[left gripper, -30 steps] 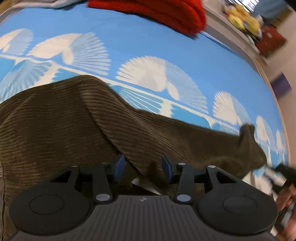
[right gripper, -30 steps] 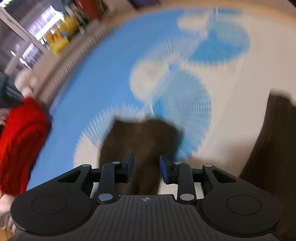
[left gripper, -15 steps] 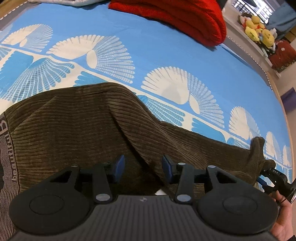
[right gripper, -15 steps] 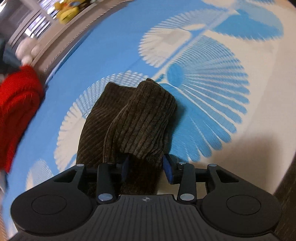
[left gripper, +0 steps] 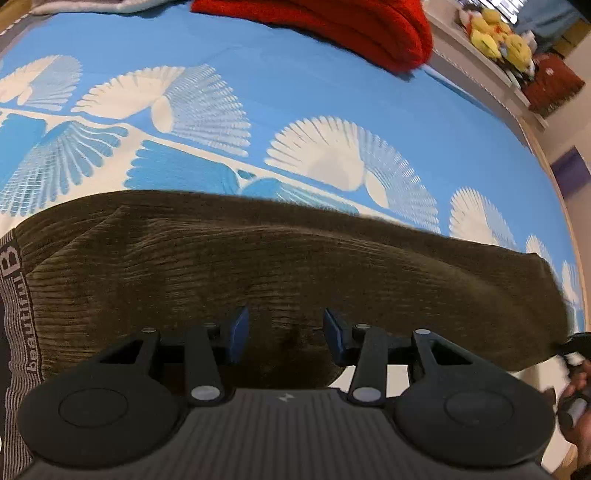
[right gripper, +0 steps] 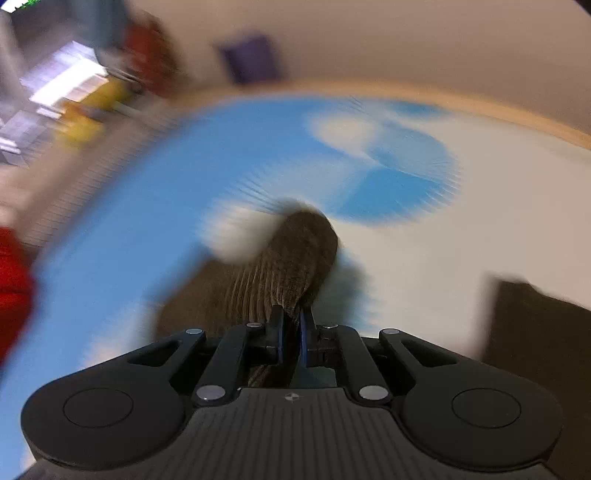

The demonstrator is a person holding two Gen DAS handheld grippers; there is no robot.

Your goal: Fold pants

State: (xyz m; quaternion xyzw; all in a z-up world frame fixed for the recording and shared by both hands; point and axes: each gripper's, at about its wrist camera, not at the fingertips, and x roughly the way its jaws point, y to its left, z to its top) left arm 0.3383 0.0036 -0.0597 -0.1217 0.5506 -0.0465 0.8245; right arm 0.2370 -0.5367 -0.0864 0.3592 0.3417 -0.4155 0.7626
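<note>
Pants [right gripper: 291, 266] cuff pinched in just-closed right gripper [right gripper: 291, 339]

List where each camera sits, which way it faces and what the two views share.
Left wrist: sits on the left gripper, tilted down over the pants on the blue bedsheet; its open fingers show, and a hand at the right edge.
Right wrist: sits on the right gripper, tilted down; its jaws have just closed and pinch the pants leg end.
Shared: pants, bedsheet, the red blanket.
</note>
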